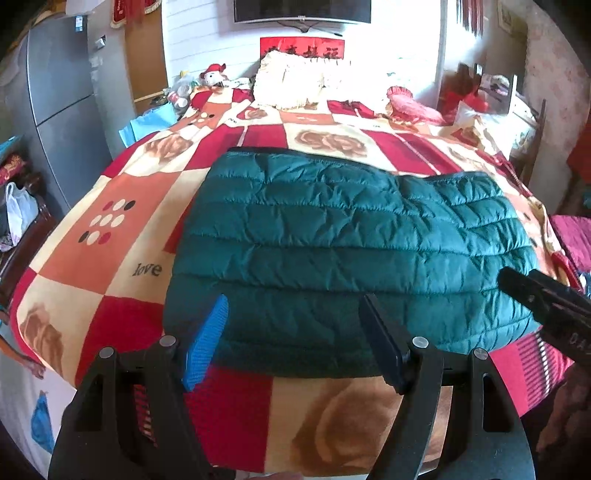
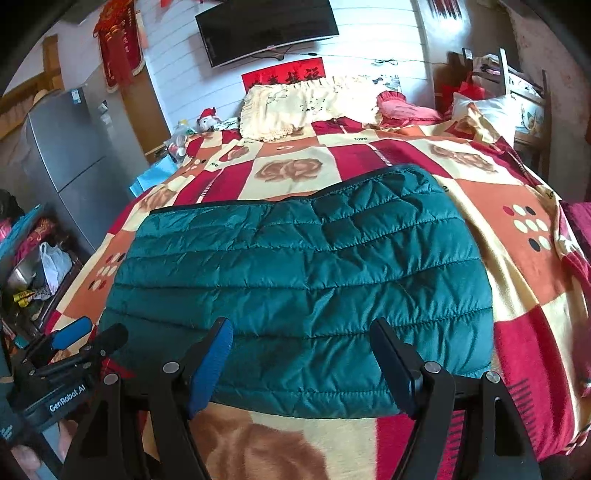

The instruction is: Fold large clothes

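Observation:
A dark green quilted puffer jacket (image 1: 332, 251) lies folded into a wide rectangle on the bed's patterned blanket (image 1: 110, 229). My left gripper (image 1: 293, 306) hovers open above the jacket's near edge, with nothing between its blue pad and its black pad. In the right wrist view the same jacket (image 2: 295, 288) fills the middle. My right gripper (image 2: 301, 330) stands open over its near edge, empty. The right gripper's black tip (image 1: 517, 284) shows at the right of the left wrist view. The left gripper (image 2: 90, 332) shows at the lower left of the right wrist view.
Cream pillows (image 1: 295, 81) and a pink cushion (image 1: 413, 105) lie at the head of the bed. A grey fridge (image 1: 62, 99) stands to the left, with a white bag (image 1: 20, 212) and clutter below it. A TV (image 2: 266, 29) hangs on the far wall. A chair with laundry (image 2: 509, 92) stands at the right.

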`<state>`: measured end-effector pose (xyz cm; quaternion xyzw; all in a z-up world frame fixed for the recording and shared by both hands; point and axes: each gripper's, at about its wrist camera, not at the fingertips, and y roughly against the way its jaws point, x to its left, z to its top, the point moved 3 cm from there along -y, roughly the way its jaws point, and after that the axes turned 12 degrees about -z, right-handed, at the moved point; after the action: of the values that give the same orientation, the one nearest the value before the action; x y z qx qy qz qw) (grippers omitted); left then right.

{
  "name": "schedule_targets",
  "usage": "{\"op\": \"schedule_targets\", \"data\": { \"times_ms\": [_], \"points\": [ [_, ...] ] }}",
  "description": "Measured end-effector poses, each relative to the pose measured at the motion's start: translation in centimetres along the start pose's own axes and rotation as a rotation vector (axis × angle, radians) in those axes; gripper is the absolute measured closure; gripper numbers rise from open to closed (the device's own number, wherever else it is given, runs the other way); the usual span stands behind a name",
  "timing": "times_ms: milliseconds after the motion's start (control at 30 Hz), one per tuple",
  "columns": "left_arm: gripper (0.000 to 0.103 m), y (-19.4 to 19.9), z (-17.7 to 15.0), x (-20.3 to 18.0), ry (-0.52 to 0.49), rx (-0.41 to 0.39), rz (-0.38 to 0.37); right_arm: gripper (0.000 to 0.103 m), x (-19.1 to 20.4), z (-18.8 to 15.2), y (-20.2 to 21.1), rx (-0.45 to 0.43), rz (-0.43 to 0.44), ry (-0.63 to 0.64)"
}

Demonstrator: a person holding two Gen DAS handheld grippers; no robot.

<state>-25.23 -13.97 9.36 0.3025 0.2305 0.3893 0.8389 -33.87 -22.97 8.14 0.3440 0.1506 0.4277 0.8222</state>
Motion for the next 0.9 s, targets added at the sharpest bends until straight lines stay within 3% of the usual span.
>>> {"op": "schedule_targets", "data": {
  "times_ms": [900],
  "points": [
    [0.029, 0.5, -0.3, -0.7, 0.011, -0.031, 0.010, 0.026, 1.3, -0.3, 0.0, -0.006, 0.013, 0.002]
  ]
}}
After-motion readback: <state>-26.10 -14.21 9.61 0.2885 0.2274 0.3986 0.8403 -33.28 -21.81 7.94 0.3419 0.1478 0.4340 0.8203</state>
